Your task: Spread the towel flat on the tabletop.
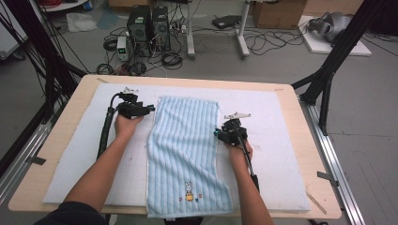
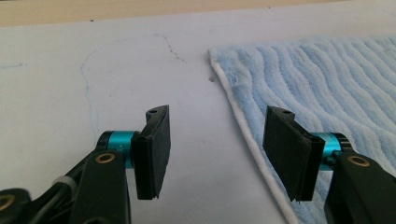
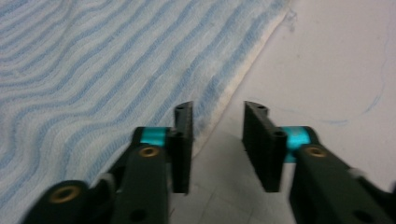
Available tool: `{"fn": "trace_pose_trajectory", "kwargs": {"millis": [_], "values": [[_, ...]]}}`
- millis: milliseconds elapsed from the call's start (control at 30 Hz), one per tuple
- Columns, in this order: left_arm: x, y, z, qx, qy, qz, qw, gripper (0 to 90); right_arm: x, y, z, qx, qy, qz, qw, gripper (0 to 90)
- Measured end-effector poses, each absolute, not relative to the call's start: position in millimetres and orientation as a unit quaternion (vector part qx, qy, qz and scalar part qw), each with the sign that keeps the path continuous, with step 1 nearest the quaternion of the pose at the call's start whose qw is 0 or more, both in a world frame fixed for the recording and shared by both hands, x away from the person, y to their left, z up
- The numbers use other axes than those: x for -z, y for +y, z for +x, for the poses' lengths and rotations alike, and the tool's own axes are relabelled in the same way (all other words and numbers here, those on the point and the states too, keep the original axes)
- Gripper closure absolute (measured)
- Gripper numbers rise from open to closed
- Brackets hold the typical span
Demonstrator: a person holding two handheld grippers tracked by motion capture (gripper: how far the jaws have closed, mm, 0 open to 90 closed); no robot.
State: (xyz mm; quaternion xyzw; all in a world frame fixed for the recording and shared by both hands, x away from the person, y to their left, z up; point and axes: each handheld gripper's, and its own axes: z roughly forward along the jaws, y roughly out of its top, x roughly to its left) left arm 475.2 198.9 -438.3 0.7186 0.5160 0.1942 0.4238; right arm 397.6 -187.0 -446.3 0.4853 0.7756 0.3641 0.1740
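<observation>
A light blue striped towel lies lengthwise on the white mat, with a small bunny motif near its front end. My left gripper is at the towel's far left edge. In the left gripper view this gripper is open, and the towel's white hem runs between the jaws and under the right one. My right gripper is at the towel's right edge. In the right gripper view it stands open above the mat, and the towel's hem passes by its left jaw.
The mat covers most of the wooden table. Black frame posts stand at both far corners. Computer towers, cables and boxes lie on the floor beyond the table's far edge.
</observation>
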Motion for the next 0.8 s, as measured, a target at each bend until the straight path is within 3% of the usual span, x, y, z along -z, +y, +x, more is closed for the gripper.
{"fn": "trace_pose_trajectory", "kwargs": {"millis": [67,200,267,300,467,533,567,600,667,767,800], "values": [[440,200,473,-0.192,0.517,0.718,0.424,42.0,444,-183,399,-0.345,0.791,0.47,0.184,89.3],[445,198,470,-0.174,0.517,0.722,0.426,42.0,441,-185,404,-0.296,0.792,0.477,0.238,89.4],[448,194,470,-0.168,0.507,0.732,0.422,42.1,443,-200,408,-0.323,0.768,0.51,0.214,89.2],[449,192,470,-0.169,0.504,0.735,0.421,42.7,443,-206,409,-0.364,0.753,0.519,0.179,75.0],[448,189,471,-0.174,0.505,0.727,0.432,43.8,444,-190,410,-0.398,0.755,0.492,0.169,63.3],[447,190,471,-0.175,0.506,0.725,0.432,43.8,449,-178,411,-0.373,0.775,0.48,0.174,69.1],[447,191,471,-0.175,0.507,0.727,0.43,43.8,448,-174,410,-0.359,0.784,0.467,0.194,83.1],[447,192,471,-0.175,0.507,0.727,0.429,43.8,446,-171,411,-0.349,0.794,0.456,0.2,85.4],[446,194,470,-0.173,0.509,0.726,0.428,43.8,442,-168,413,-0.307,0.8,0.456,0.241,86.6],[445,192,469,-0.165,0.508,0.728,0.429,43.9,442,-178,420,-0.288,0.785,0.479,0.266,86.6],[445,190,469,-0.162,0.505,0.731,0.43,44.3,443,-184,422,-0.299,0.776,0.495,0.254,86.0]]}}
